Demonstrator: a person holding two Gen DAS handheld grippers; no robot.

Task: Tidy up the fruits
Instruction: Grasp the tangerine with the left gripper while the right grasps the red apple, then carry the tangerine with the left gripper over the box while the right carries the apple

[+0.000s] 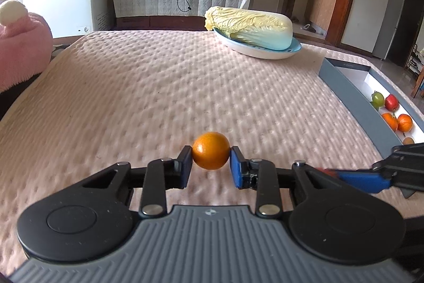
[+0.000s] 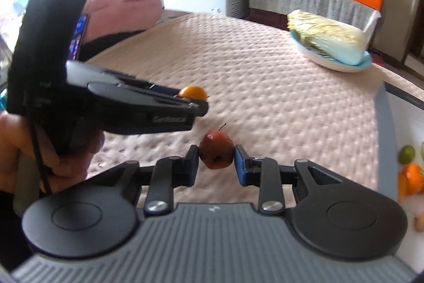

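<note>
A: Fruits first, L to R: what's held?

B: Left claw [image 1: 211,163] is closed onto an orange [image 1: 211,154], pads touching both sides, fruit just above the quilted surface [image 1: 159,86]. Right claw [image 2: 216,163] is likewise clamped on a small red apple-like fruit [image 2: 216,153], stem up. From the right wrist cam the left claw sits just beside and a bit ahead of the right one.

A: Step?

B: Looks like mid-carry, both picked, neither dropped off yet. Grey box [image 1: 344,81] at far right w/ white inside already has a green fruit [image 1: 377,98], a red one [image 1: 391,102], two oranges [image 1: 397,121], plus a small brown thing I can't ID.

A: Next?

B: My guess: swing both right over the box wall, lower, then open. Right claw is nearer, so prob goes first.

A: How do they look?

B: Orange is smooth, round, glossy. Red one is dull and lopsided, w/ a dark calyx facing the cam. Cabbage [image 1: 251,27] on its plate [image 1: 254,51] isn't fruit, so leave it.
</note>
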